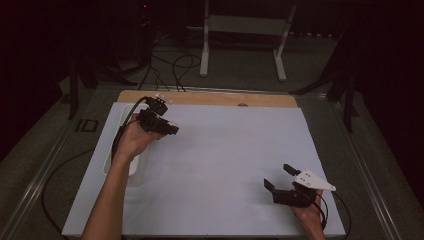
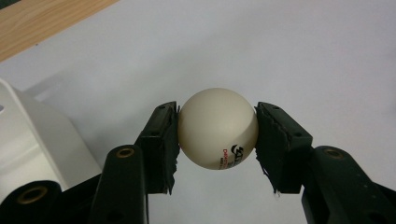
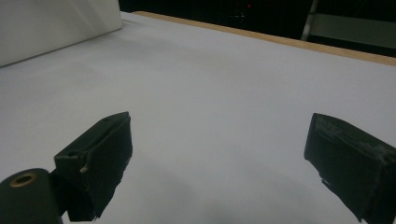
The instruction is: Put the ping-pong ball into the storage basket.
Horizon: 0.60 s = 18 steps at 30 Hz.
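Observation:
A white table-tennis ball (image 2: 217, 128) with small red and black print sits squeezed between the two black pads of my left gripper (image 2: 217, 108), just above the white mat. From the high view, the left gripper (image 1: 170, 127) hovers at the mat's far left, beside a white tray (image 1: 131, 170). My right gripper (image 1: 276, 175) rests low at the mat's near right corner. Its jaws stand wide apart with nothing between them, as the right gripper view (image 3: 219, 121) confirms.
The white mat (image 1: 225, 150) covers a wooden table whose edge (image 1: 210, 97) shows at the back. The tray's white wall (image 2: 28, 140) lies close to the left jaw, and it (image 3: 56, 23) also appears far off in the right gripper view. Cables and a stand lie beyond the table.

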### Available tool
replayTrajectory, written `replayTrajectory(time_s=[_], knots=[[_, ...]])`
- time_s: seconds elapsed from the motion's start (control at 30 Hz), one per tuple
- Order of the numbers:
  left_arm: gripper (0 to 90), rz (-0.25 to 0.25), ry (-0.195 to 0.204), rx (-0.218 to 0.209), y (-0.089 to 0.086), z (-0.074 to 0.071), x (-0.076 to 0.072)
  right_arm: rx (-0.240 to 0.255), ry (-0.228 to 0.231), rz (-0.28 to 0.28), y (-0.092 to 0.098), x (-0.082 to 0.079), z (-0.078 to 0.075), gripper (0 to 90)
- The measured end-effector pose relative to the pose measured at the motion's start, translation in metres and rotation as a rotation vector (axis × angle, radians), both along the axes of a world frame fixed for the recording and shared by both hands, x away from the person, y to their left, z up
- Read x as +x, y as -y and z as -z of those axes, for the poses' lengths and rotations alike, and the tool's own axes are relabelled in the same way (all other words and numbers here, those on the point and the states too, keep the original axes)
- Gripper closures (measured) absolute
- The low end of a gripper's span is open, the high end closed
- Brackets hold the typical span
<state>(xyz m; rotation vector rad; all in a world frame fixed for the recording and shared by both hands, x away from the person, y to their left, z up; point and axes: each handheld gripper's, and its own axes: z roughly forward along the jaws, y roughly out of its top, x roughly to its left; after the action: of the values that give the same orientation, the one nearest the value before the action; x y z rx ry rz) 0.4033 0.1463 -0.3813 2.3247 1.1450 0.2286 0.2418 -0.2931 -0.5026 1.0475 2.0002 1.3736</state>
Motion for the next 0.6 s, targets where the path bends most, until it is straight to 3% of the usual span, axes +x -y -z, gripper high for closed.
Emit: replayTrajectory(time_s=[0.6], knots=[[51.1, -0.018, -0.003, -0.001, -0.012, -0.005, -0.001, 0.001, -0.007, -0.003, -0.001, 0.000, 0.001, 7.5]])
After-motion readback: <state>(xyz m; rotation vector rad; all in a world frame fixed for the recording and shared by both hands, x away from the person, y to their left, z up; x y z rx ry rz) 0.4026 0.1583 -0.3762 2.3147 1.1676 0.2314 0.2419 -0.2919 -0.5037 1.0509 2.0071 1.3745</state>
